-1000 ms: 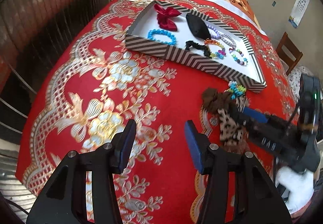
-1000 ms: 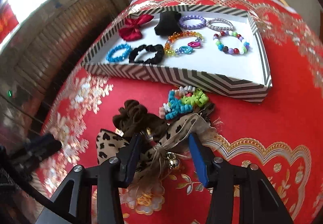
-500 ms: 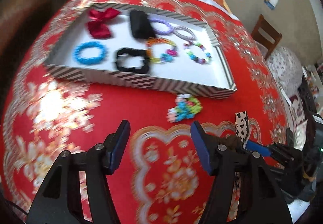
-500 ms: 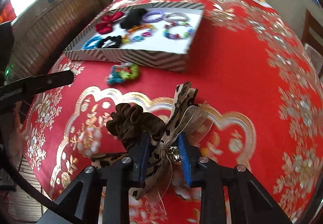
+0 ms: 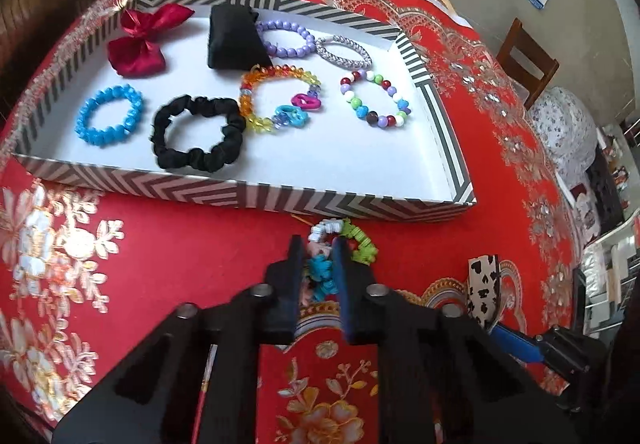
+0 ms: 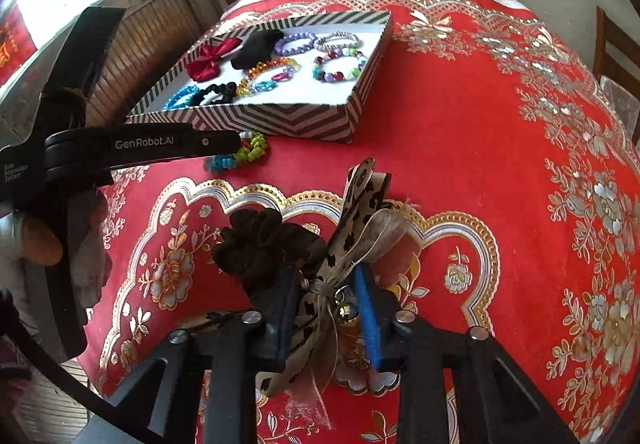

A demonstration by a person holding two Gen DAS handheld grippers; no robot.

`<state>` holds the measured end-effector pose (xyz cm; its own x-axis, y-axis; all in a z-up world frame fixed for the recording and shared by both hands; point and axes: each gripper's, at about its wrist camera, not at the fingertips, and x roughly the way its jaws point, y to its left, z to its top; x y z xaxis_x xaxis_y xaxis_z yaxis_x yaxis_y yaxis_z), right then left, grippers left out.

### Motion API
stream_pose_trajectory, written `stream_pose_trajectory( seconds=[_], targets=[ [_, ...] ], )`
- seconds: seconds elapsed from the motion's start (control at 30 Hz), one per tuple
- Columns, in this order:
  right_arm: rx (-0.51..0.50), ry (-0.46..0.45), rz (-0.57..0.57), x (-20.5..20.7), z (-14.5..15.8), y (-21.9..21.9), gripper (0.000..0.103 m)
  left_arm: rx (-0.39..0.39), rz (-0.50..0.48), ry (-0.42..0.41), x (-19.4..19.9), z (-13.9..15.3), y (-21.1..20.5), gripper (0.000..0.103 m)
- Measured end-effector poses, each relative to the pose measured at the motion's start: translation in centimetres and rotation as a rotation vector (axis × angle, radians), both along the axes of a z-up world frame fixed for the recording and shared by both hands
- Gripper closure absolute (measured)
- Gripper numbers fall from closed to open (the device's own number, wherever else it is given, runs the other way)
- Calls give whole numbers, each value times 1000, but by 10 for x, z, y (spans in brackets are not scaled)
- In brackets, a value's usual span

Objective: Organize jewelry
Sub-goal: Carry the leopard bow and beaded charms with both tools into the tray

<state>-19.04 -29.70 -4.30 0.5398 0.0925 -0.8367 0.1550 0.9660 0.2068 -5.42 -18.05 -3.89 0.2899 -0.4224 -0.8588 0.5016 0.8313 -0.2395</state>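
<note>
Left gripper: jaws closing, nearly together, with the blue end of the multicolour coil hair tie between the pads; contact looks made. A second ago these jaws stood wide over bare cloth off to the side; the gripper has since travelled across to the tie, which lies on the red tablecloth just in front of the striped tray. Judgement: grasp step for this item is in progress, lift not yet begun.

Right gripper: jaws also closing, narrower than a second ago, pinched at the knot of the leopard-print bow. A small bell hangs at the knot. A brown scrunchie sits against the left pad; cannot tell whether it is caught too. Compared with a second ago the bow is further from the tray, so it has been drawn away from the pile.

Meaning: both loose items are now in hand; remaining move is transfer into the tray.

Coil tie: segments of blue, green, white and pink, bunched loosely, soft.

Tray contents: red bow, black scrunchie, beaded bracelets, with free white floor at the near right corner.
</note>
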Motion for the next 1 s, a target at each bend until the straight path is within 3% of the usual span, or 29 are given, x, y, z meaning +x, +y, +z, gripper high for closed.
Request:
stream_pose_trajectory(
  seconds=[0.1,0.43,0.5,0.53,0.57,0.67,0.8,0.87,1.0],
  targets=[
    [24,-22,-6,-3,9,-4,97,-16,-12,-3,-7,8,8,91],
    [53,-39,-18,-7,30,-17,97,-72,4,-36,-18,49,41,91],
    [39,-18,-34,-7,27,-18,83,-76,11,-50,-19,57,47,91],
    [49,-7,-35,-6,24,-17,68,-76,14,-54,-20,59,50,91],
    [66,-4,-32,-5,23,-17,64,-77,19,-61,-21,63,53,91],
    [57,30,-4,3,14,-8,64,-79,33,-76,-22,70,62,91],
    [13,58,9,10,-5,0,74,-77,43,-84,-24,75,70,91],
    [-16,38,16,10,-5,1,85,-79,49,-84,-25,77,73,91],
    [9,17,20,5,4,-2,88,-84,52,-94,-27,84,78,91]
  ],
)
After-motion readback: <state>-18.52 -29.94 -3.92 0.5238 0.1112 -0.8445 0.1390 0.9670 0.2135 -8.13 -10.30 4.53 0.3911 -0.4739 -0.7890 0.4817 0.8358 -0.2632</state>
